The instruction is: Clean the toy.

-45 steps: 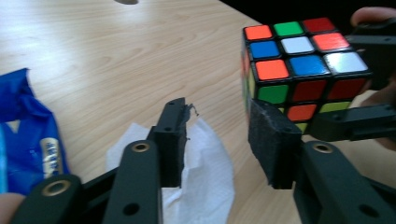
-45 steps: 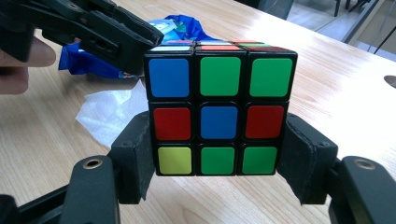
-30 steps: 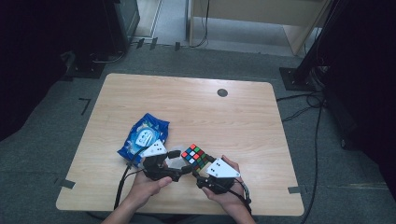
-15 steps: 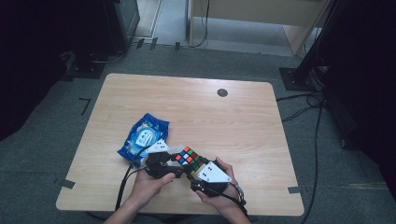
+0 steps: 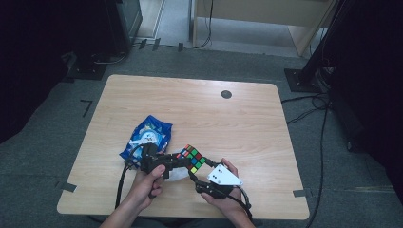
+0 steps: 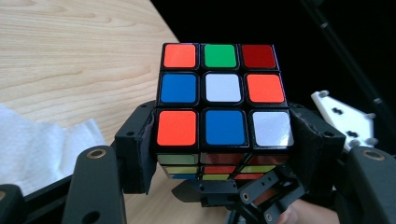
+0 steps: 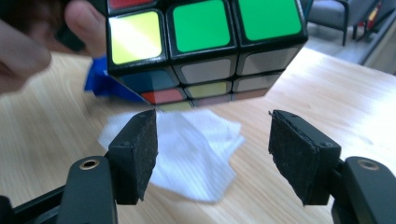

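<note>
Above the tissue (image 7: 187, 149), the cube (image 6: 223, 100) is pinched between the left gripper's (image 6: 223, 154) pads, which just closed on it; the right gripper (image 7: 212, 154) hangs spread and empty just beneath the cube.

The wooden worktop (image 5: 237, 118) carries a blue packet (image 5: 148, 135) beside the left claw (image 5: 183, 159) and a white tissue (image 7: 196, 144) beneath both claws.

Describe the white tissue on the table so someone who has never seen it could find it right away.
On the wooden table, look to the near edge, where the two hands meet. The white tissue lies flat there, under the puzzle cube and beside the blue wipes packet. It alone is plain white, soft and crumpled.
</note>
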The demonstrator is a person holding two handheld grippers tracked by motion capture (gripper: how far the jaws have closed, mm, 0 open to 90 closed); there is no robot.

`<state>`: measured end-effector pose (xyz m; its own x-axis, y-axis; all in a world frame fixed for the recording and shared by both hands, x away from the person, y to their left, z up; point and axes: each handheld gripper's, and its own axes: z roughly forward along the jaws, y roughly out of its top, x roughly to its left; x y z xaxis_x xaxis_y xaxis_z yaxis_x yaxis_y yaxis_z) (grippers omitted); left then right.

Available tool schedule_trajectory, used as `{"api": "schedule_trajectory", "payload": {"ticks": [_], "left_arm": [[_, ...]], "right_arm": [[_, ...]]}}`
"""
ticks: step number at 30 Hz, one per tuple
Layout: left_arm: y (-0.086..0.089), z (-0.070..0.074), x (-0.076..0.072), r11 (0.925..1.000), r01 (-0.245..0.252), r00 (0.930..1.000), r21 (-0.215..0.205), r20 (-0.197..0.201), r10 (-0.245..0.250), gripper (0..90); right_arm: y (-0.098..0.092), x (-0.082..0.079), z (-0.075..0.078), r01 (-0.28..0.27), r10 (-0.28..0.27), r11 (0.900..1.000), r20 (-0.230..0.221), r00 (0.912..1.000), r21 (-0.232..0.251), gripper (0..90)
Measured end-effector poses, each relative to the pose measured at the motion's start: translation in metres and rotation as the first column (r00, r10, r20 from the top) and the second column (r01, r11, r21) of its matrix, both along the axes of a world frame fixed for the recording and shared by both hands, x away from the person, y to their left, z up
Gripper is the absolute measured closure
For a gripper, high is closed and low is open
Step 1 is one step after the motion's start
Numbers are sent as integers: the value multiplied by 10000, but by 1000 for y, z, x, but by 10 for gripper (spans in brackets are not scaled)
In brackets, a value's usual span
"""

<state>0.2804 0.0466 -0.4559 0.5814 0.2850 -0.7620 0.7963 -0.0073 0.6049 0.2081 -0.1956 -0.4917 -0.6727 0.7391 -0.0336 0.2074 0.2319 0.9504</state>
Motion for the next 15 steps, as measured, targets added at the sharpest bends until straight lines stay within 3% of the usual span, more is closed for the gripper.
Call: {"api": "schedule_trajectory", "payload": {"ticks": [7, 8, 15], "left_arm": [[3, -5, 3, 9977, -34, 9987, -674, -518, -1, 345], [3, -6, 3, 9964, 2, 9972, -846, -746, -65, 345], [-1, -9, 4, 9946, 171, 9948, -1027, -977, -272, 345]], "right_arm": [[3, -1, 4, 13, -24, 9981, 183, 9998, 608, 339], [3, 0, 4, 46, -61, 9970, 192, 9998, 772, 326], [6, 1, 5, 166, -199, 9975, 481, 9986, 684, 311]]}}
